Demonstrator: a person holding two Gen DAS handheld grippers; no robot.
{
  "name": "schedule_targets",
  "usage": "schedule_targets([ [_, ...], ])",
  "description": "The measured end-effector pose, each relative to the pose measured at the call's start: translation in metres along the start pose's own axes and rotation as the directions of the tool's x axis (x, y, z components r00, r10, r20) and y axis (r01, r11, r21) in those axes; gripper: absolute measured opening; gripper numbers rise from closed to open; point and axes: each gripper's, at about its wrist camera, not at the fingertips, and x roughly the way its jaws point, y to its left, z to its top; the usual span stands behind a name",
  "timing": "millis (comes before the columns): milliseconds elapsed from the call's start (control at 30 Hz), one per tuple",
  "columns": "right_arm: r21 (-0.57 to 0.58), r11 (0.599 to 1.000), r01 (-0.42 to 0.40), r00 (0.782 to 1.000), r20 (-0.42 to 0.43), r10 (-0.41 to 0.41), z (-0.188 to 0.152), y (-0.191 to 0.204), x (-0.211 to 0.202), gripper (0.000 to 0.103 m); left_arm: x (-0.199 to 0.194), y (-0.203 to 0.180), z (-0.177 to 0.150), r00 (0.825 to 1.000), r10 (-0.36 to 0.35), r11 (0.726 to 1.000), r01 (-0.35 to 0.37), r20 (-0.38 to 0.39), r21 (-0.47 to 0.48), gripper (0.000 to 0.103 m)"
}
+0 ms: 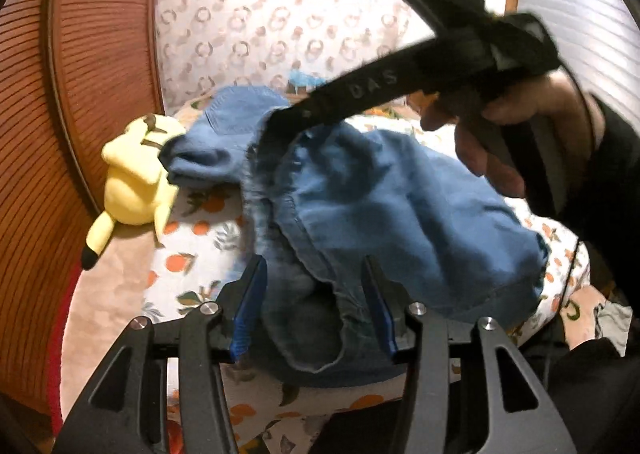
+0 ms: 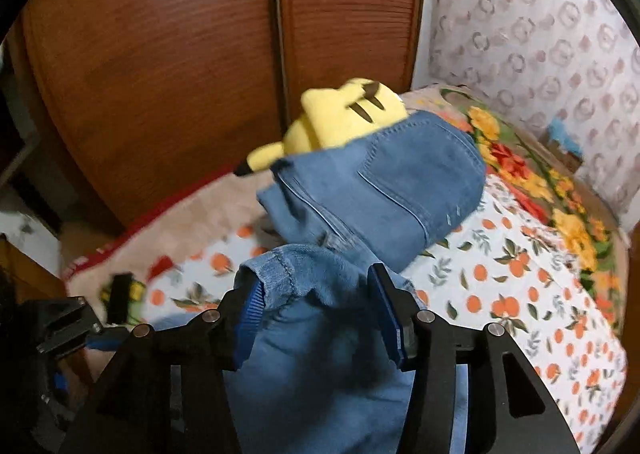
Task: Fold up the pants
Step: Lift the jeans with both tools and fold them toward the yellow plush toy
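Both the left tool (image 1: 314,304) and the right tool (image 2: 318,312) have their fingers spread wide apart, while the person's right hand (image 1: 516,133) grips a dark handle ahead of the left tool.

The pants (image 2: 384,189) are soft blue denim, frayed at the hem. The plush toy (image 2: 340,113) beside them is fuzzy yellow cloth. The bedsheet (image 2: 520,286) is matt printed cotton. The wardrobe doors (image 2: 160,73) are ribbed, slightly glossy wood. Both grippers are matt black plastic with shiny metal pins.
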Motion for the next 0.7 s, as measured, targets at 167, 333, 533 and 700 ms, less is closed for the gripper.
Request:
schedule_targets([
  [167,0.040,0.995,-0.095,0.995,-0.040,0.097,-0.009,0.003,0.010,0.053,0.026,0.003,-0.006,0.998,0.013,1.000,-0.013,-0.059,-0.011,0.050],
  [333,0.144,0.940,-0.311,0.949,-0.006,0.315,-0.015,-0.010,0.001,0.056,0.034,0.006,-0.012,0.998,0.005,1.000,-0.007,-0.070,-0.028,0.050],
  [533,0.168,0.959,-0.229,0.973,0.012,0.231,-0.026,-0.028,-0.007,0.056,0.033,0.005,-0.013,0.998,0.009,1.000,-0.010,-0.058,-0.023,0.049],
  [700,0.197,0.974,-0.110,0.994,0.037,0.104,-0.052,-0.051,-0.026,0.056,0.025,-0.003,-0.016,1.000,-0.022,1.000,0.022,-0.022,0.013,0.019],
])
